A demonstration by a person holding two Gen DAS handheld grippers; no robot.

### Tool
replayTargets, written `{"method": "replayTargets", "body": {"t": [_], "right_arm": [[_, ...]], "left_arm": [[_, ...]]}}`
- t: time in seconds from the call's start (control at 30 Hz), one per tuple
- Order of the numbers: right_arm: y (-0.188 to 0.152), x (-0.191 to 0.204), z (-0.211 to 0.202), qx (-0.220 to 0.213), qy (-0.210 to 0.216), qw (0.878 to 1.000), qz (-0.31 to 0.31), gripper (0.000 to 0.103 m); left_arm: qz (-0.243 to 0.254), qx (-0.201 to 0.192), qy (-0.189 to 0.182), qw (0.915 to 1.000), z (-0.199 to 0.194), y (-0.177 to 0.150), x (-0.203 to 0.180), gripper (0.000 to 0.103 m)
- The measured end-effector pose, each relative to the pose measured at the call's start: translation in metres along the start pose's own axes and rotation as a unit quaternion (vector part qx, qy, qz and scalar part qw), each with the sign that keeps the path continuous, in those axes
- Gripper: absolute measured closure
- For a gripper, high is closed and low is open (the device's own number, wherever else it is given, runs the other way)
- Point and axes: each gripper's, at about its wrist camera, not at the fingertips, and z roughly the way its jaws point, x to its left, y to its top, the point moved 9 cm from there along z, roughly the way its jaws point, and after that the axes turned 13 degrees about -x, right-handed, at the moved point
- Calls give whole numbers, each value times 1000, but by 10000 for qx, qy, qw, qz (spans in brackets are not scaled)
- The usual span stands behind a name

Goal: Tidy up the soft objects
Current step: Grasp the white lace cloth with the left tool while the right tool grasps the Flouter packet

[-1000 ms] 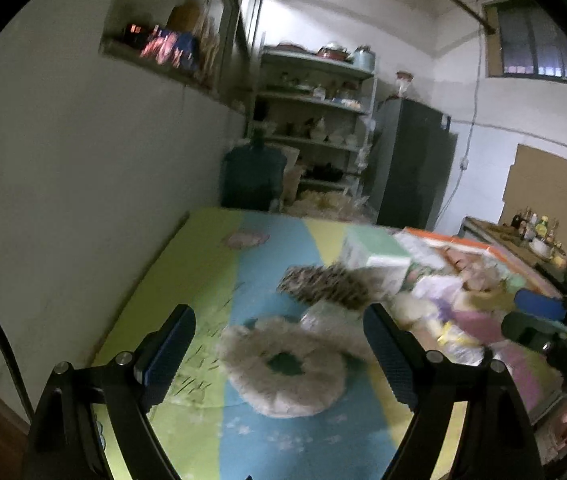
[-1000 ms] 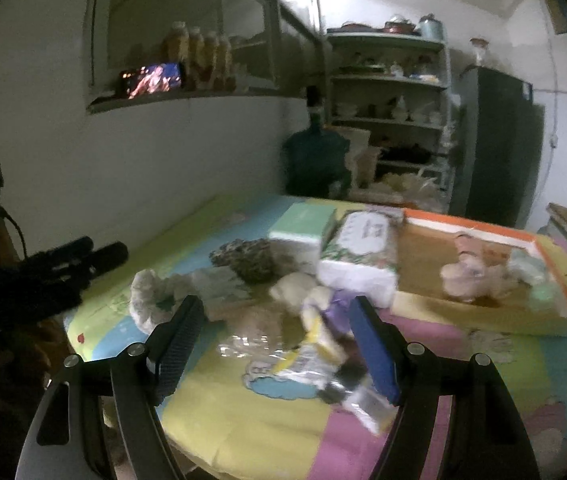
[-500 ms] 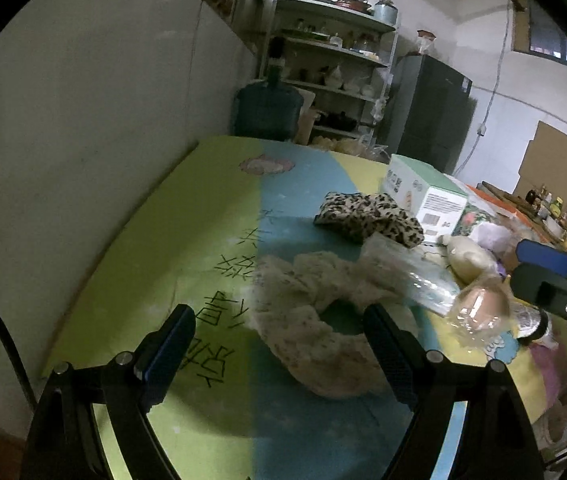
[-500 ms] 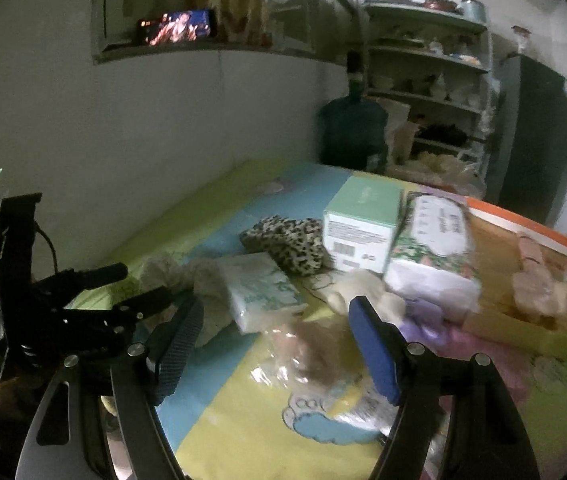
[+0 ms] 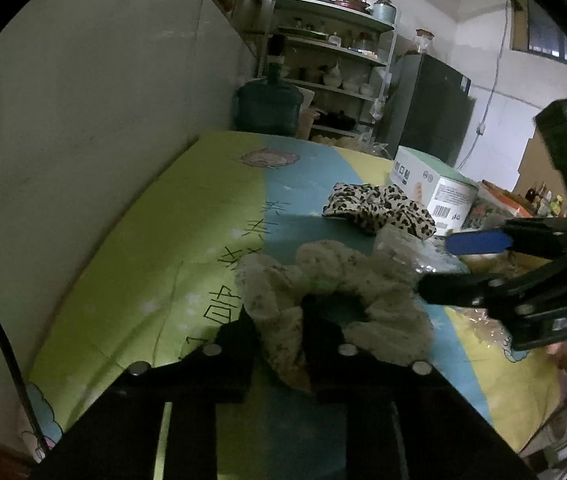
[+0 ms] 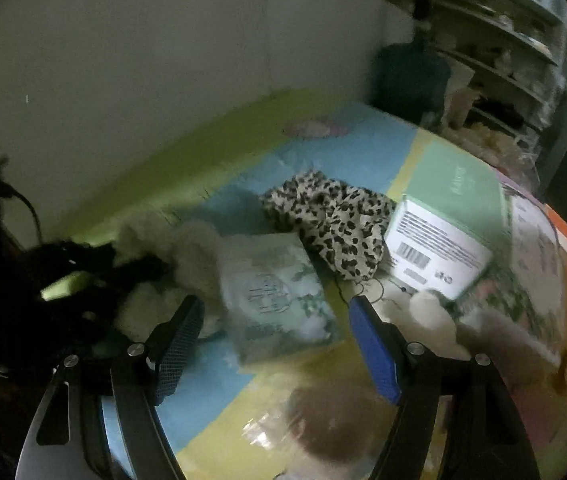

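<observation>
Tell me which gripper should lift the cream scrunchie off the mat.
Left. The left gripper has just closed and is pinching the cream scrunchie. The right gripper is open beside it, framing the tissue pack, holding nothing.

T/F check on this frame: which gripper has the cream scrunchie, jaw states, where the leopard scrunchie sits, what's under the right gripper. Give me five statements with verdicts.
1. The left gripper is shut on the cream scrunchie. True; its jaws have just been closing, with the frill between them.
2. The right gripper is shut on a tissue pack. False: it is open, and the clear-wrapped pack lies beyond its fingertips, unheld.
3. The leopard scrunchie lies on the mat beside the green-topped box. True.
4. The leopard scrunchie sits on top of the green-topped box. False: it rests on the mat.
5. The cream scrunchie hangs clear above the mat. False: most of it lies on the mat.
</observation>
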Motion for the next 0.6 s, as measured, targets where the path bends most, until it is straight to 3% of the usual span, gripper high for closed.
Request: {"method": "replayTargets", "body": {"t": [0.3,0.33,0.37,0.4,0.6], "right_arm": [[-12,11,16,319,374,9988,-87,28],[-12,12,15,280,383,9988,-88,31],[-11,12,14,250,394,9989,-53,43],[-11,12,13,228,425,9988,16,47],[-8,14,9,109,445,9985,302,50]], "left_arm": [[-111,-54,-75,9999,-5,2,5,88],[-111,-61,-72,9999,-5,2,5,88],[-111,-67,-69,9999,-6,2,5,88],[-111,-70,-64,9999,-7,2,5,88],[-124,-101,-49,9999,-10,2,5,88]]}}
